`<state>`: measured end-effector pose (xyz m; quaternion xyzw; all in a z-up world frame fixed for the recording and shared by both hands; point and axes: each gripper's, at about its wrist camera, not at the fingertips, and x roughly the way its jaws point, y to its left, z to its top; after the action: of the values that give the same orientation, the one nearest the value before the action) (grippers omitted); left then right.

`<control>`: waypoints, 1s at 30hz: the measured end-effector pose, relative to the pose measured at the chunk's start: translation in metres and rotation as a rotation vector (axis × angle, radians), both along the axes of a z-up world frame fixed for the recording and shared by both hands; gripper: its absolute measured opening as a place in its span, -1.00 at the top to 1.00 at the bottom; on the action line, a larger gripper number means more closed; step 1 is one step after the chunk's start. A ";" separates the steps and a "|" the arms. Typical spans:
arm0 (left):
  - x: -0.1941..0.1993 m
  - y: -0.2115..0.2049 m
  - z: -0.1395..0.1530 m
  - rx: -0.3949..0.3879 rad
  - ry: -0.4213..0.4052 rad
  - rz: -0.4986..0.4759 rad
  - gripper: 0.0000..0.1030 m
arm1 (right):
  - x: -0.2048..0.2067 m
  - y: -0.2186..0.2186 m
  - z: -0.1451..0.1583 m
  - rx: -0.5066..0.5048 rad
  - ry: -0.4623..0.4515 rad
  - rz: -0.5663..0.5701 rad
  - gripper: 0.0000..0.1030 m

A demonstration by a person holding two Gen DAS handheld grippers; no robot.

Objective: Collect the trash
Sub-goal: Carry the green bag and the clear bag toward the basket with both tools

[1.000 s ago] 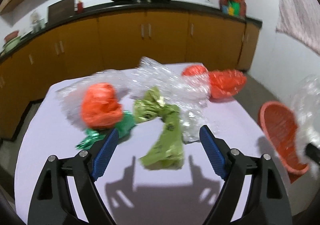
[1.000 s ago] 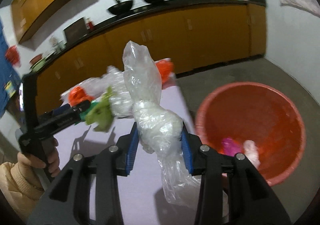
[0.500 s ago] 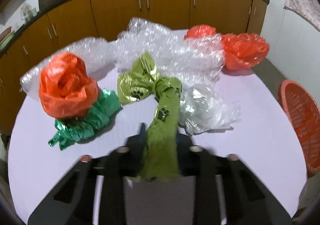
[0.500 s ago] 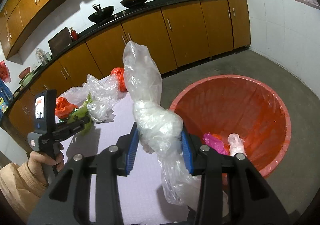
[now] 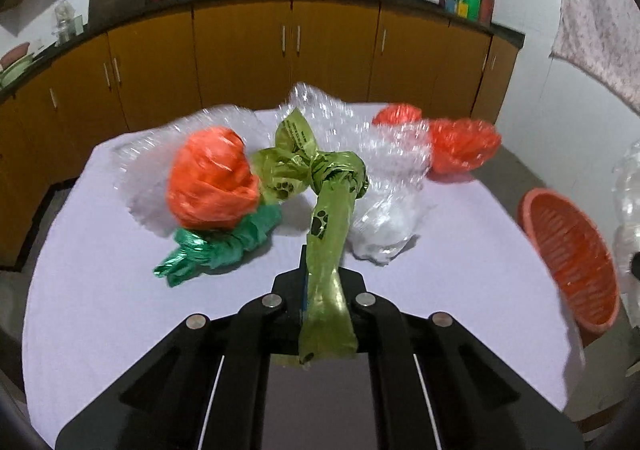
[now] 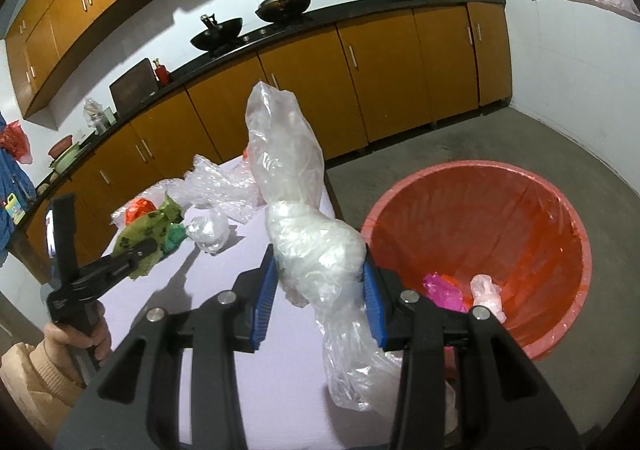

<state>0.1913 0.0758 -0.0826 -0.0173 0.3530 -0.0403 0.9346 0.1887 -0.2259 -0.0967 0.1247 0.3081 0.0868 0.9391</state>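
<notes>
My left gripper [image 5: 325, 282] is shut on a knotted olive-green bag with paw prints [image 5: 326, 226] and holds it above the white table [image 5: 100, 310]. It also shows in the right wrist view [image 6: 144, 238]. My right gripper [image 6: 318, 290] is shut on a clear plastic bag [image 6: 296, 186] beside the table's right edge, next to the red bin [image 6: 480, 218] on the floor. On the table lie an orange bag [image 5: 212, 182], a green foil wrapper [image 5: 216, 250], a small clear bag [image 5: 384, 222], bubble wrap [image 5: 360, 130] and red bags [image 5: 460, 146].
The red bin [image 5: 568, 262] stands on the floor right of the table and holds a pink wrapper [image 6: 440, 286] and a pale bag [image 6: 486, 290]. Brown cabinets [image 5: 240, 50] with woks on the counter run behind. A white wall is at the right.
My left gripper closed on the green paw-print bag and lifted it off the table. My right gripper keeps the clear bag and has shifted a little by the bin.
</notes>
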 end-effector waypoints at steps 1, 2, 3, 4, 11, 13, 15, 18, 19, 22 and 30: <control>0.000 0.001 0.005 -0.005 -0.007 -0.002 0.88 | -0.001 0.001 0.002 0.001 -0.005 0.002 0.24; -0.003 0.002 0.011 -0.014 -0.021 -0.005 0.88 | -0.003 0.001 0.003 0.002 -0.009 0.003 0.24; -0.006 0.001 0.016 -0.022 -0.032 -0.009 0.88 | -0.004 0.001 0.004 0.004 -0.014 0.003 0.24; -0.006 0.001 0.020 -0.027 -0.040 -0.012 0.88 | -0.006 0.002 0.006 0.004 -0.019 0.003 0.24; -0.022 -0.021 0.046 -0.064 -0.096 -0.080 0.88 | -0.016 -0.006 0.019 0.008 -0.052 -0.030 0.24; -0.025 -0.029 0.051 -0.073 -0.104 -0.102 0.88 | -0.020 -0.011 0.021 0.011 -0.060 -0.049 0.24; -0.029 -0.039 0.056 -0.080 -0.114 -0.128 0.88 | -0.023 -0.018 0.023 0.011 -0.066 -0.066 0.24; -0.034 -0.054 0.061 -0.082 -0.130 -0.166 0.88 | -0.026 -0.028 0.026 0.000 -0.076 -0.093 0.24; -0.034 -0.059 0.063 -0.083 -0.133 -0.178 0.88 | -0.026 -0.031 0.027 -0.006 -0.078 -0.102 0.24; -0.038 -0.078 0.066 -0.080 -0.145 -0.223 0.88 | -0.031 -0.040 0.028 -0.021 -0.082 -0.132 0.24; -0.041 -0.119 0.066 -0.082 -0.154 -0.331 0.88 | -0.038 -0.067 0.031 -0.044 -0.088 -0.215 0.24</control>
<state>0.1504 -0.0436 -0.0164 0.0059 0.2767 -0.2093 0.9379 0.1510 -0.2927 -0.0659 0.1326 0.2530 -0.0160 0.9582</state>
